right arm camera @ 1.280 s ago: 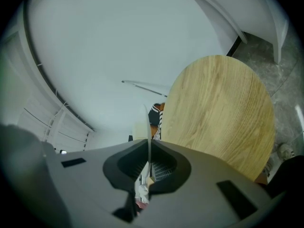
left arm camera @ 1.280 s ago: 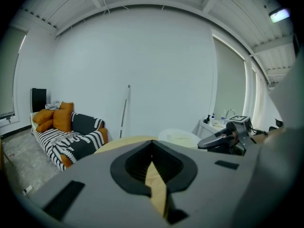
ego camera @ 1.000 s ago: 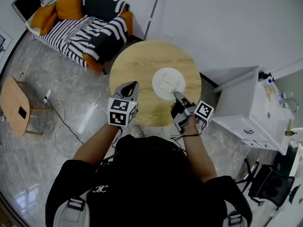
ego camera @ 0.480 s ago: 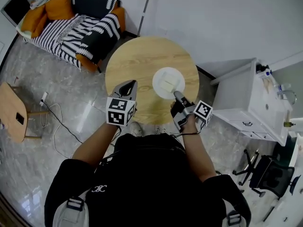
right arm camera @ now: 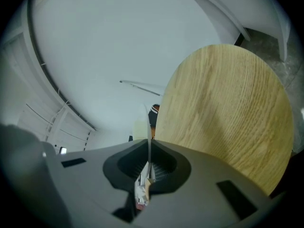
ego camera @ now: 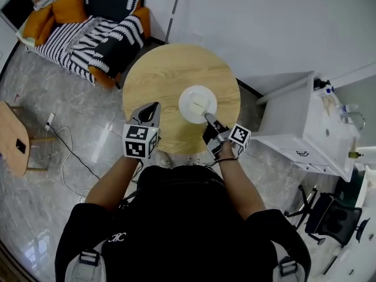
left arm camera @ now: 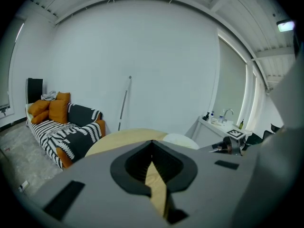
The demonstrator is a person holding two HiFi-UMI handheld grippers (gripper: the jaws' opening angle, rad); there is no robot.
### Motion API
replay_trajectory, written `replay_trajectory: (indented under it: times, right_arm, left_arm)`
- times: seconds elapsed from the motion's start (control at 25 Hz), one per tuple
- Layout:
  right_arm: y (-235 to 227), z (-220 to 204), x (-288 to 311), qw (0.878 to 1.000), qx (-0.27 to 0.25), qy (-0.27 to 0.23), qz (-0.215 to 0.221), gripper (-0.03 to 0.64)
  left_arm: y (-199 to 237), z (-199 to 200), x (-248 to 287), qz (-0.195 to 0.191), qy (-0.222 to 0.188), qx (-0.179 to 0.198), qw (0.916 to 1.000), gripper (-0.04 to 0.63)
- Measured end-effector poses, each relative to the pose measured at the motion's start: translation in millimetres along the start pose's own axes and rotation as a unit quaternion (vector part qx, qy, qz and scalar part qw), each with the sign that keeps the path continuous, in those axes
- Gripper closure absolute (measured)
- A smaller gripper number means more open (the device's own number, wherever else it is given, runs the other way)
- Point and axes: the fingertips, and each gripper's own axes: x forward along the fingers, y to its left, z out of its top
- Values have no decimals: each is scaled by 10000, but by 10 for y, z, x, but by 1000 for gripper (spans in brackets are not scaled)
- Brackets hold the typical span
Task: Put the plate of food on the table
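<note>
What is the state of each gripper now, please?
Left gripper: closed, holding nothing.
Right gripper: closed on the rim of the plate.

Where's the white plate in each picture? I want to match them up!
Head view: the plate sits mid-picture over the round wooden table, its near rim pinched by the right tool.
Left gripper view: the plate is a white dome just right of centre, beyond the table.
Right gripper view: the plate shows edge-on, a thin upright line between the jaws.
Shared landmark: the table.
</note>
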Motion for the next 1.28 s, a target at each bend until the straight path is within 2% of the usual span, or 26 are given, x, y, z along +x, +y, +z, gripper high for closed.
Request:
replay_trajectory:
  times: [0.24,0.52,1.28]
  right_arm:
    - [-288,-56,47,9989,-100,396,-225,600]
    - [-555,-177,130,9960,183,778,-400,600]
    - [-776,-79,384,9916,192,985,-817,600]
  left_arm:
    - [4,-18,-22,132,2,-62,9999,588]
    - [71,-39,-68,300,21,-108,9995,588]
    - [299,-29,48,526,38,-193,9984,588]
